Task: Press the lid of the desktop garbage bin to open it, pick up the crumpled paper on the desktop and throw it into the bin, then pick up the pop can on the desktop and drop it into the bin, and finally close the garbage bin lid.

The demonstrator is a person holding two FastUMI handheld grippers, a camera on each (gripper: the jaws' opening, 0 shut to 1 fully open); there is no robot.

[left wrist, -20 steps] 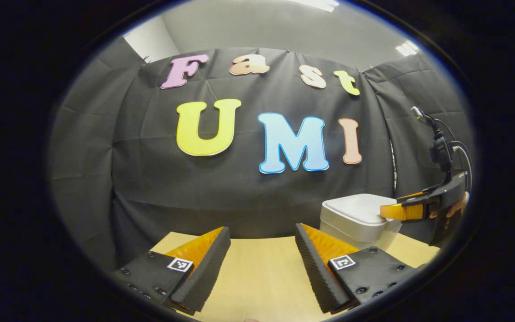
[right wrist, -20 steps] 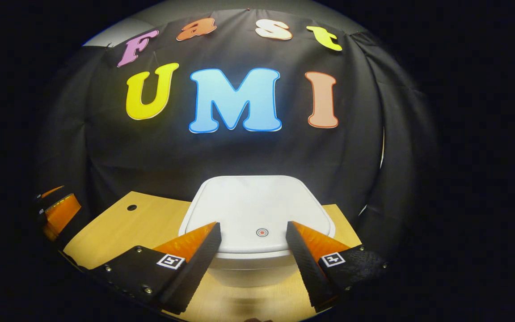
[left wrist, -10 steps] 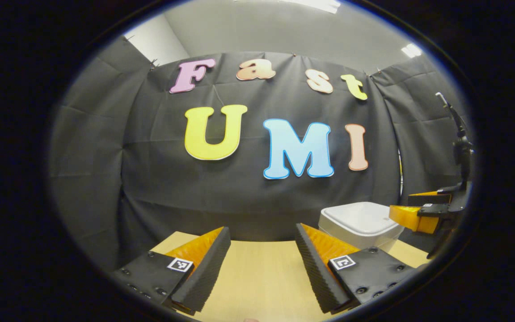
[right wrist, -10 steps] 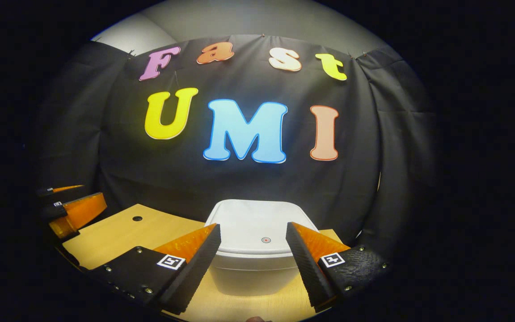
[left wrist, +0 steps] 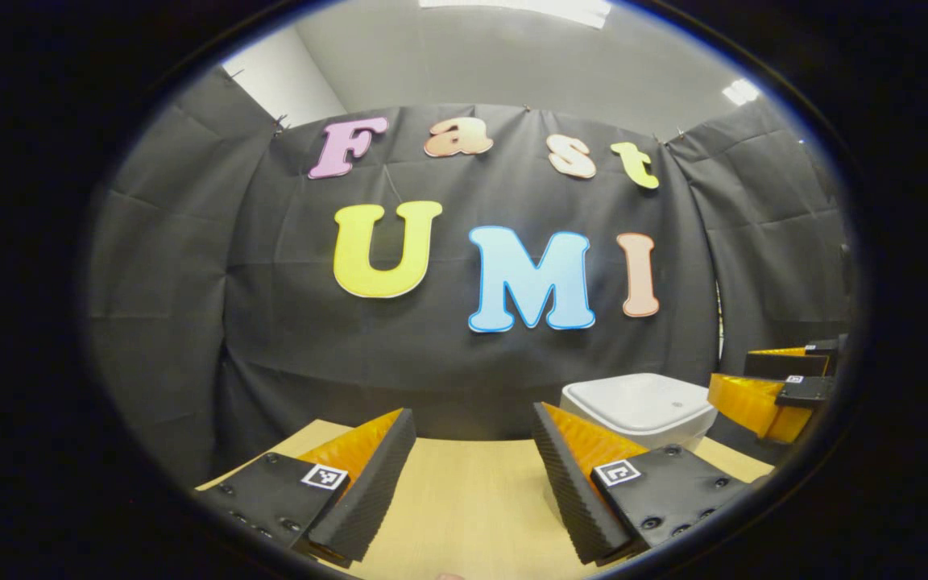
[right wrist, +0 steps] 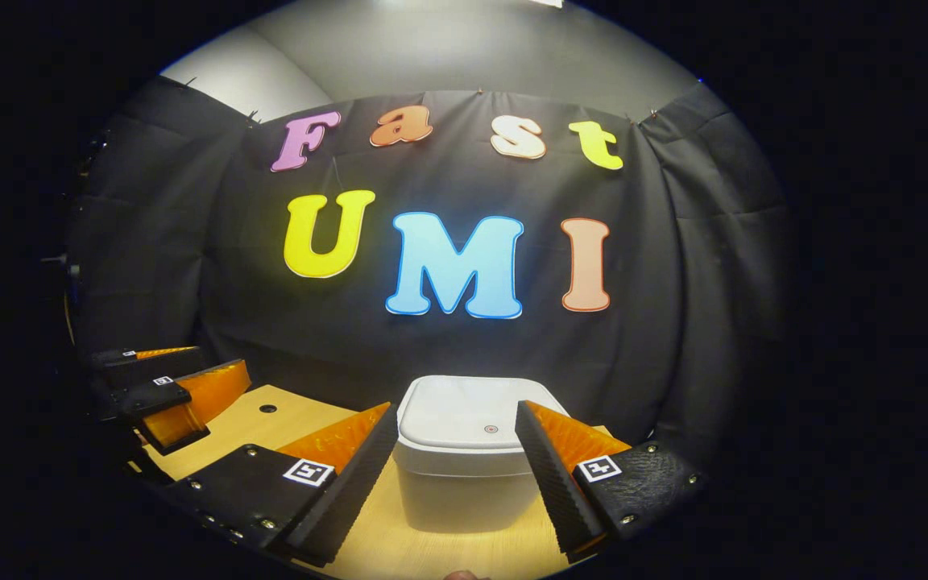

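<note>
Squarely ahead in the right gripper view, the white desktop garbage bin stands upright on the light wooden table, close to the black cloth wall behind it. Its lid lies flat and closed, with a small round red mark near the front edge. The right tool hangs in front of the bin with its fingers spread wide and nothing between them; the bin shows through the gap, and the fingers do not touch it. In the left gripper view the same bin sits at the right, partly hidden behind one finger of the left tool, which is likewise wide open and empty over bare table. The right tool also shows at that view's far right edge, just beside the bin. In the right gripper view the left tool appears at the far left, above the table near a small dark hole in the tabletop.
</note>
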